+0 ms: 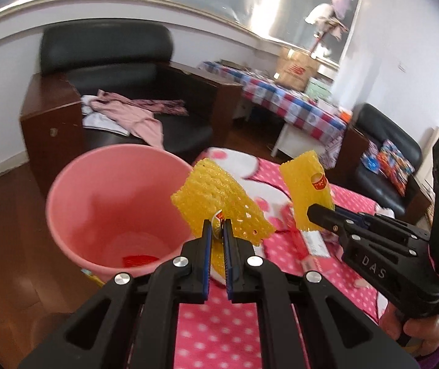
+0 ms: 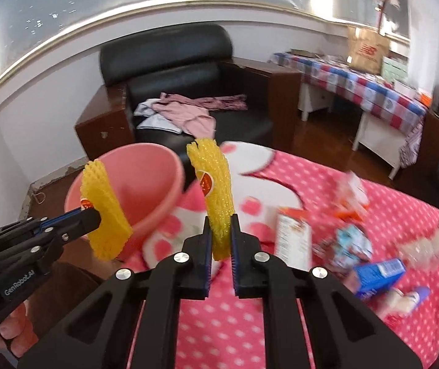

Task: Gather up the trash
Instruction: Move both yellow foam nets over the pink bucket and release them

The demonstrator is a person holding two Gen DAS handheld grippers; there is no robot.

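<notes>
Two yellow foam fruit nets are held up over a pink polka-dot bed cover (image 2: pixel 219 323). My left gripper (image 1: pixel 218 230) is shut on one net (image 1: pixel 219 206), right beside the rim of a pink bucket (image 1: pixel 96 203). That gripper (image 2: pixel 92 215) and its net (image 2: pixel 105 212) also show in the right wrist view, in front of the bucket (image 2: pixel 145 178). My right gripper (image 2: pixel 222 227) is shut on the other net (image 2: pixel 215 184), which stands upright with a small red sticker. From the left wrist view this gripper (image 1: pixel 314 215) and net (image 1: pixel 307 190) hang to the right. A red scrap (image 1: pixel 139 259) lies on the bucket's bottom.
More trash lies on the bed at the right: a white carton (image 2: pixel 291 240), a blue box (image 2: pixel 379 276), colourful wrappers (image 2: pixel 348 243) and clear plastic (image 2: pixel 431 246). Behind the bucket stands a black armchair (image 2: pixel 173 61) with clothes on it. A checked-cloth table (image 2: pixel 357 89) stands at the back right.
</notes>
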